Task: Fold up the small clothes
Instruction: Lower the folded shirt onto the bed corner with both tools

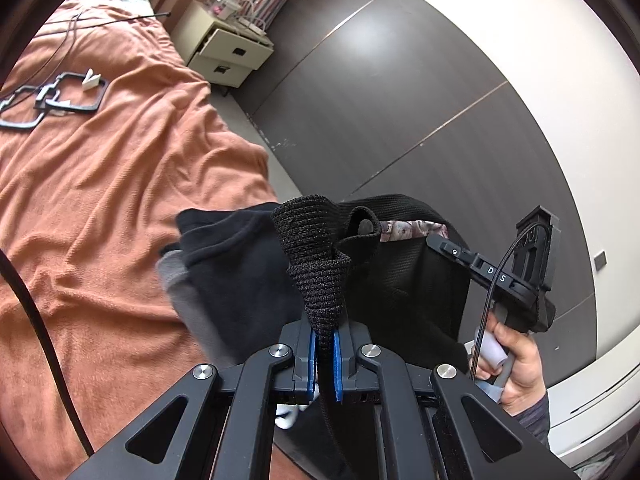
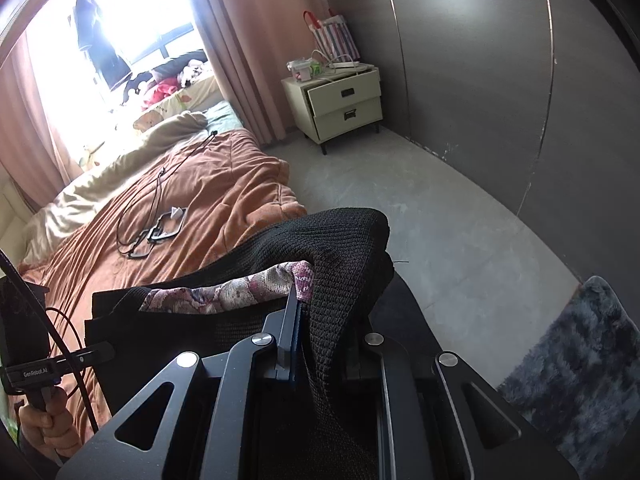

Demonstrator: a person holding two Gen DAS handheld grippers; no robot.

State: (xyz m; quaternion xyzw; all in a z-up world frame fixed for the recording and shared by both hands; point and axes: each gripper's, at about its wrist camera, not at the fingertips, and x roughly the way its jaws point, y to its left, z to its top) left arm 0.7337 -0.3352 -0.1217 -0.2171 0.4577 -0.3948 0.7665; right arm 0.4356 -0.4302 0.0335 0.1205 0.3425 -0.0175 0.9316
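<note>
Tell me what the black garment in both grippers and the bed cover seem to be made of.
Black garment: looks like a coarse ribbed knit, matte, with visible stitch rows; a floral woven lining shows inside. Bed cover: apparently soft orange fleece or terry, with a fuzzy nap and wrinkles.

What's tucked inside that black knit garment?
A floral patterned fabric shows as an inner layer of the black knit garment both tongs hold; the knit covers the rest, so its extent is hidden.

- Bedroom in a home, pretty clearly.
- Bed (image 2: 224,184) with rumpled orange blanket (image 1: 120,184), pillows up at the head edge.
- Cream two-drawer nightstand (image 2: 340,104) beside it, cluttered top.
- Pink curtains (image 2: 236,40) at a bright window (image 2: 132,12), laundry hanging.
- Fluffy grey rug (image 2: 580,368) on the floor.
</note>
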